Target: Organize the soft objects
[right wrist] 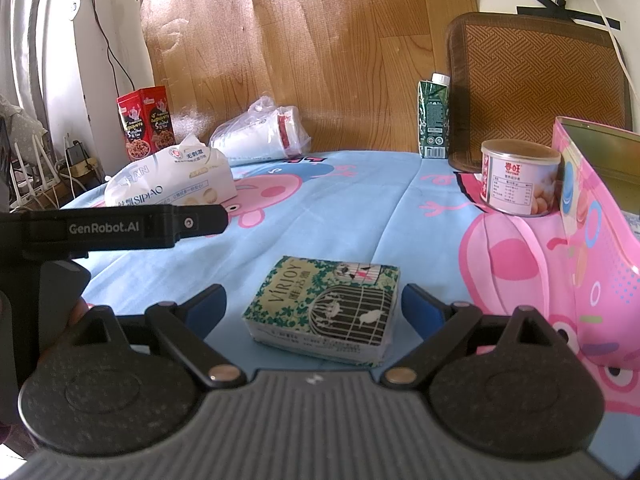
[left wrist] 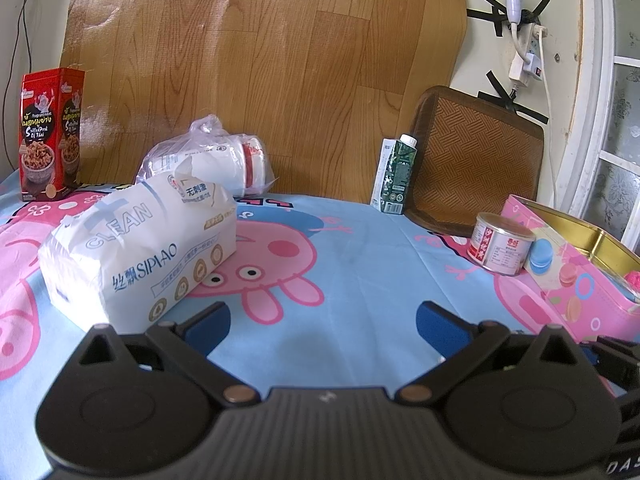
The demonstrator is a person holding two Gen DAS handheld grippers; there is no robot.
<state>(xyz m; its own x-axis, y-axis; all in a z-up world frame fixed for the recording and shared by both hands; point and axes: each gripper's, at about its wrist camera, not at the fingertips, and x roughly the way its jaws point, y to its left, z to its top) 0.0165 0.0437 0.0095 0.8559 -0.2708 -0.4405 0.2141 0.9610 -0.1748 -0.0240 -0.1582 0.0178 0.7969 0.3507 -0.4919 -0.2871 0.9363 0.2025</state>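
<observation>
Hovering with jaws apart, right gripper [right wrist: 314,308] straddling tissue pack [right wrist: 324,310] just left of pink tin [right wrist: 596,216]; left gripper [left wrist: 323,322] also gaping, empty. Likely light, squashy, slick-wrapped; gripping gently across the long sides.

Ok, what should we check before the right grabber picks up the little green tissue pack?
1. Right gripper open wide: ok, both blue pads stand apart.
2. Tissue pack between the fingers: ok, it lies centred, flat on the blanket.
3. Pads touching the pack: not ok yet, there are gaps on both sides.
4. Pink tin open to take things: ok, no lid on it.
5. Room inside the tin: cannot tell, the inside is mostly hidden.
6. Left gripper free: ok, open with nothing in it.
</observation>
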